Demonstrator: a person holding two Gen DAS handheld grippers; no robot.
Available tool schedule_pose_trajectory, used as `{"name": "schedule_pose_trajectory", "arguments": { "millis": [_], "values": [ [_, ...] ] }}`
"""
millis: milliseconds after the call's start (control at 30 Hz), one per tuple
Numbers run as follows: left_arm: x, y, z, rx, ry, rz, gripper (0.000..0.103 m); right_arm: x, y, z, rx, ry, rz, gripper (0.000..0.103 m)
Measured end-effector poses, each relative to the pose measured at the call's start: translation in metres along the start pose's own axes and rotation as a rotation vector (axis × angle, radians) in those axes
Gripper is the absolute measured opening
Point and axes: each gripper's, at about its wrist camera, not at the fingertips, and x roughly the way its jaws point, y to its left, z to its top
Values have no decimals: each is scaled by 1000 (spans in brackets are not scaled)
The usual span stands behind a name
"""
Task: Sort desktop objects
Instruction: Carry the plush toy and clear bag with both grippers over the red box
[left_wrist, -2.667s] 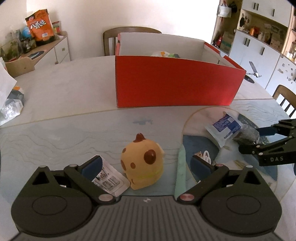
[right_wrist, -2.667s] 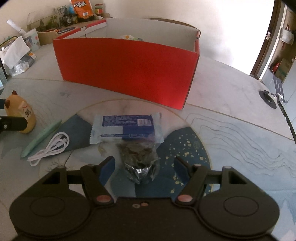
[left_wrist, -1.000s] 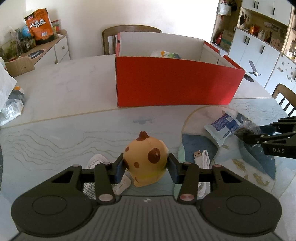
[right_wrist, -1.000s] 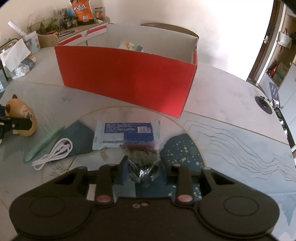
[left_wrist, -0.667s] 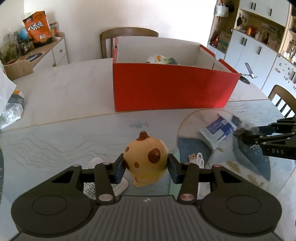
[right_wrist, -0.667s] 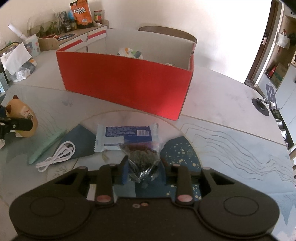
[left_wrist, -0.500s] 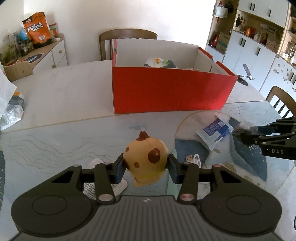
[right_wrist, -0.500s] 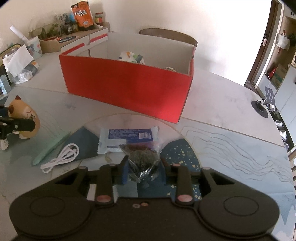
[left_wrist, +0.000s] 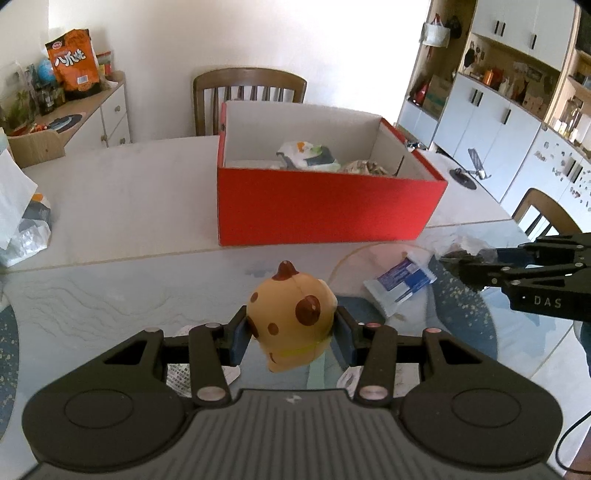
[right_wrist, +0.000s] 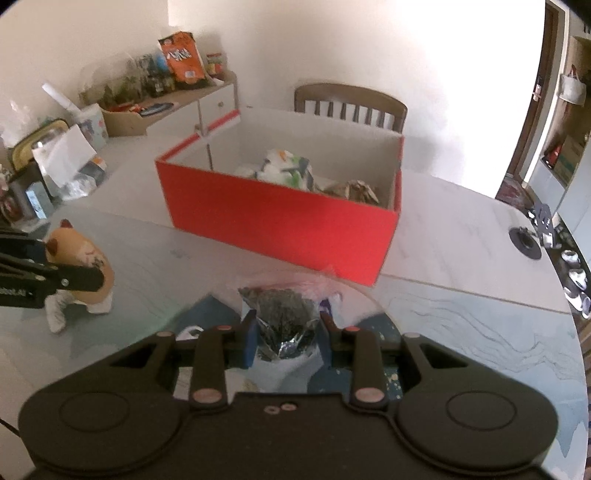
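Left tongs (left_wrist: 291, 334): clamped on rounded yellow squishy toy with brown spots (left_wrist: 291, 325) | Right tongs (right_wrist: 286, 341): clamped on crinkled clear packet of dark green contents (right_wrist: 284, 317) | Red open cardboard box (left_wrist: 325, 206): wrapped items inside

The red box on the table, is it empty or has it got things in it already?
Not empty. The red box is open-topped, and a white printed packet and a crumpled brownish wrapper lie inside, toward its far wall.

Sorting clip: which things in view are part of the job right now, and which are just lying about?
In the job:
- left gripper, shut on the yellow spotted toy
- right gripper, shut on the dark foil snack packet
- red box, already holding some packets
- blue-and-white wrapper, on the table

Lying about:
- orange snack bag on the sideboard
- wooden chair
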Motion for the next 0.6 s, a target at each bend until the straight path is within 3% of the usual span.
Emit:
{"name": "schedule_pose_trajectory", "arguments": {
  "millis": [600],
  "values": [
    [-34, -13, 45, -41, -83, -46, 46, -38, 8, 42, 45, -89, 23, 32]
  ]
}}
